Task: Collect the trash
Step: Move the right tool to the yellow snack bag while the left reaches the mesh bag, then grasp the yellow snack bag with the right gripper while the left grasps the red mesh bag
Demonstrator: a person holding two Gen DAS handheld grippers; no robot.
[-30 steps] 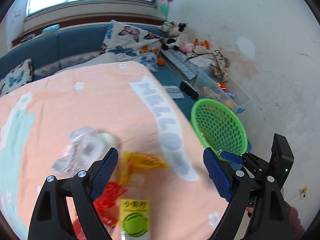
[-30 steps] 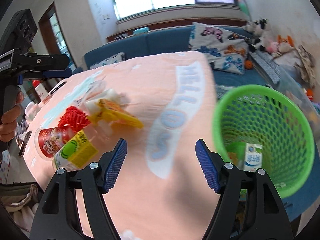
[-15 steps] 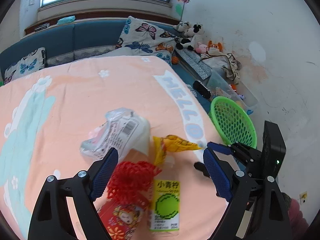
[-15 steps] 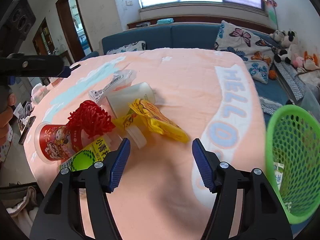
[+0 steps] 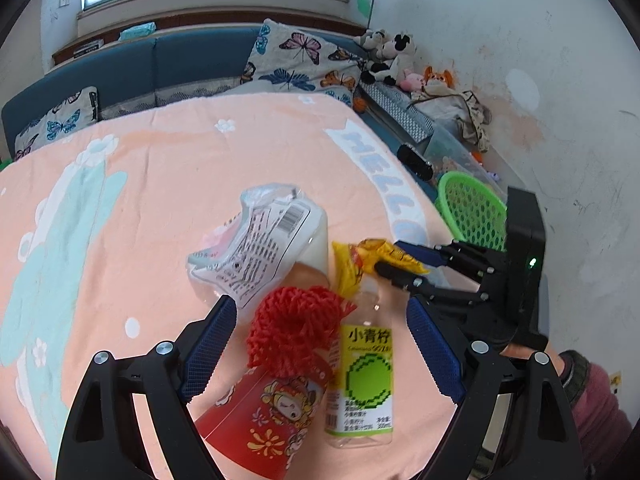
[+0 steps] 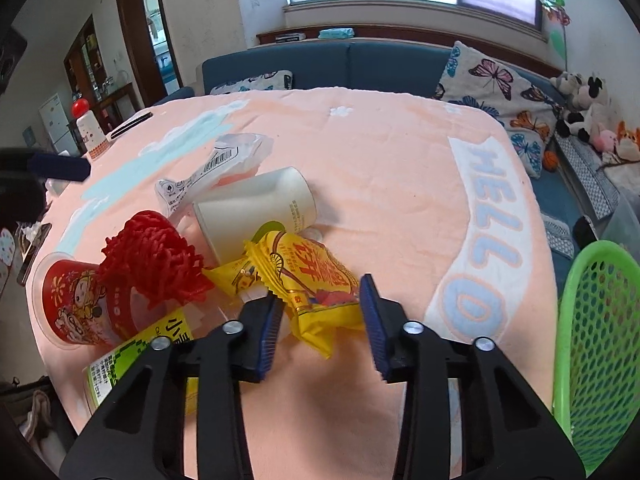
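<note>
A pile of trash lies on the peach tablecloth [image 6: 380, 160]: a yellow snack wrapper [image 6: 308, 280], a red mesh net [image 6: 154, 256], a red cup [image 6: 76, 304], a lime-label bottle [image 6: 132, 364], a white paper cup [image 6: 256, 208] and a clear printed bag [image 6: 216, 164]. My right gripper [image 6: 320, 316] is open with its jaws around the near end of the yellow wrapper. My left gripper [image 5: 316, 344] is open above the red net [image 5: 292, 324] and the bottle [image 5: 366, 376]. The yellow wrapper [image 5: 360, 260] shows between the right gripper's fingers. The green mesh basket [image 6: 600, 340] stands at the right past the table edge.
A blue sofa [image 6: 360, 64] with butterfly cushions runs behind the table. Soft toys [image 5: 392, 60] and a clear bin [image 5: 456, 156] sit by the right wall. A phone [image 6: 128, 126] and a small figure [image 6: 90, 132] are at the table's far left.
My right gripper has swung from the basket to the pile and come in around the yellow wrapper. My left gripper has pulled back and now hovers over the red net and bottle.
</note>
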